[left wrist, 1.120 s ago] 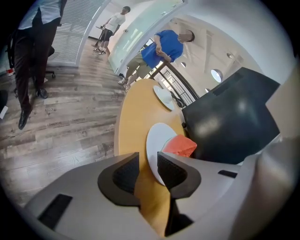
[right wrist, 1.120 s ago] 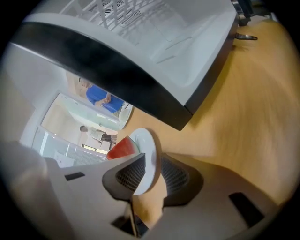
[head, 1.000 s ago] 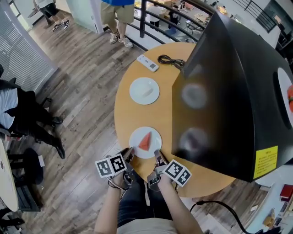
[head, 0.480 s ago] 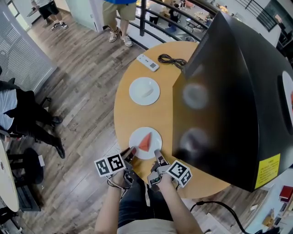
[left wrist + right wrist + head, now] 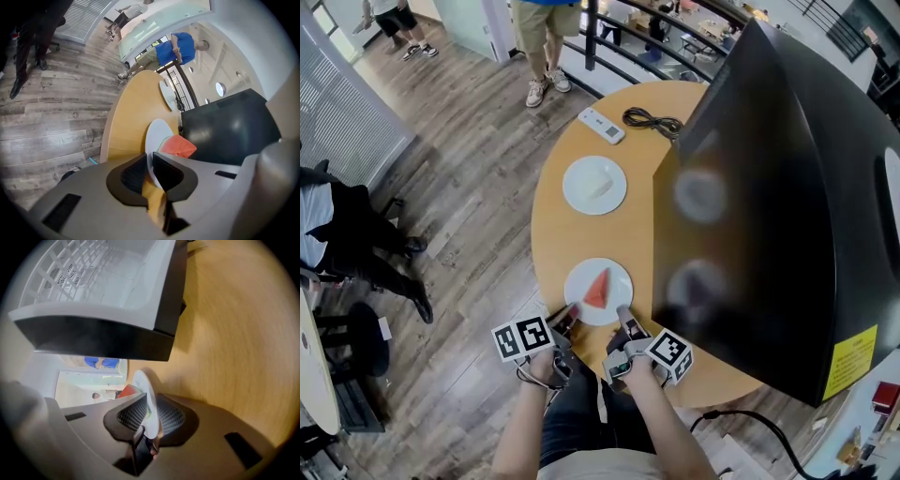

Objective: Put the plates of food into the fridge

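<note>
I have both claws on the near plate (image 5: 617,279), which sits at the 6 o'clock edge of the round table (image 5: 558,234) and carries a red wedge of food (image 5: 597,289). My left claw (image 5: 565,316) has just been closing and now pinches the rim at about 7 o'clock. My right claw (image 5: 623,319) has also tightened and is clamped on the rim at about 5 o'clock. The plate looks flat on the wood, not yet lifted.

The second plate (image 5: 577,176), with something pale on it, lies untouched at 12 o'clock from the first, well apart from it. The black fridge (image 5: 769,187) fills the table's 3 o'clock side. My right gripper view shows a white wire shelf inside, with no plate on the part I can see. By my reckoning nothing is stored yet, and both plates remain to go in.
</note>
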